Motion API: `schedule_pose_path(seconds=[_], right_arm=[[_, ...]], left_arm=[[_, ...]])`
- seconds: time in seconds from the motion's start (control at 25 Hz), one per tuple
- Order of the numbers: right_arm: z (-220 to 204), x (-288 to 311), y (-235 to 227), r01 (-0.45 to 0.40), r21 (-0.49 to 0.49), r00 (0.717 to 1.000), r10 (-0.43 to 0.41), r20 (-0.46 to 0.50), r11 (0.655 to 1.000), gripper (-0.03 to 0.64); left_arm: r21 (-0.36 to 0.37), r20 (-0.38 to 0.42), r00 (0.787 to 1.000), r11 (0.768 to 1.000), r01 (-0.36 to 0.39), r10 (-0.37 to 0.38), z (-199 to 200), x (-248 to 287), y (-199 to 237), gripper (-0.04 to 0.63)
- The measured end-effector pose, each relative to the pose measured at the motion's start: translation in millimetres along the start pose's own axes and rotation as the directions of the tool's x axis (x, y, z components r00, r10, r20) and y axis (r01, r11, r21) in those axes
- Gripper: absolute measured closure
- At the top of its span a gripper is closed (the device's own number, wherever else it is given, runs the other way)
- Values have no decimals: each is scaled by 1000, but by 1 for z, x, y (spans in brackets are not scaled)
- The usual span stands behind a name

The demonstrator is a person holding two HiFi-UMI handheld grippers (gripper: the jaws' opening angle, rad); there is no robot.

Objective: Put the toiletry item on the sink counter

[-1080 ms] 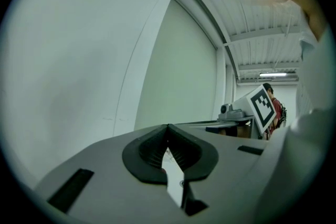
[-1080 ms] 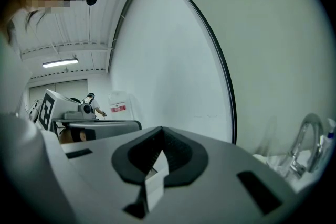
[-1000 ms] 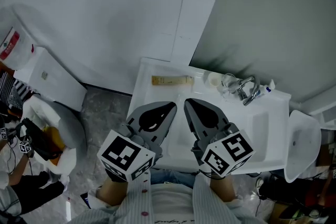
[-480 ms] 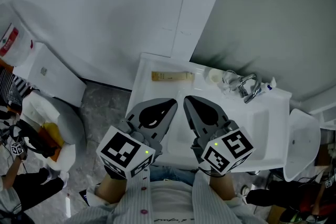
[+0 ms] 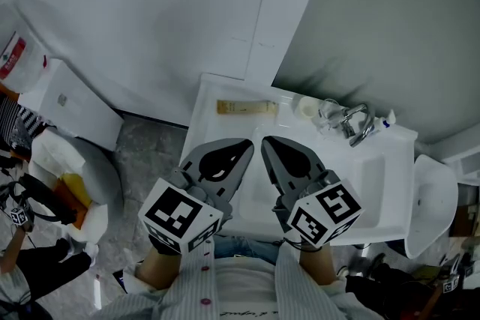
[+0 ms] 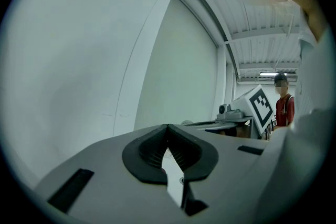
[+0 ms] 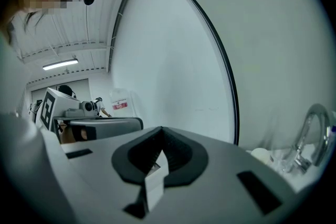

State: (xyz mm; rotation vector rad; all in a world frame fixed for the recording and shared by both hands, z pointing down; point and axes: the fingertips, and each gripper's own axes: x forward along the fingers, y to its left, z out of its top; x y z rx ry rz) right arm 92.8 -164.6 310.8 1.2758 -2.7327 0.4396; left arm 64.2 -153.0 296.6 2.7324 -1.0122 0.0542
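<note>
A flat tan toiletry tube (image 5: 245, 108) lies on the back left of the white sink counter (image 5: 204, 124), close to the wall. Both grippers hover side by side over the counter's front part, pointing toward the wall. My left gripper (image 5: 248, 145) is shut and holds nothing; its tips (image 6: 168, 126) meet in the left gripper view. My right gripper (image 5: 264, 140) is likewise shut and empty, tips together (image 7: 160, 129). The tube sits a short way beyond the left gripper's tip, apart from it.
A chrome faucet (image 5: 356, 125) stands at the counter's back, with a clear glass (image 5: 328, 116), a round white cup (image 5: 306, 108) and a small bottle (image 5: 387, 118) beside it. A toilet (image 5: 75, 154) is to the left, a white bin (image 5: 431, 206) to the right. A person crouches at lower left.
Both grippers stay shut and almost still. The view has shifted slightly, and the person at the lower left has drawn further toward the edge.
</note>
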Motion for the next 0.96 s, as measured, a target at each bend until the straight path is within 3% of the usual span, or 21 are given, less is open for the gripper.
schedule_pose_path(seconds=[0.96], right_arm=[[-15, 7, -11, 3, 39, 999, -2, -33, 999, 607]], left_arm=[[-17, -33, 999, 1000, -16, 15, -13, 6, 11, 578]])
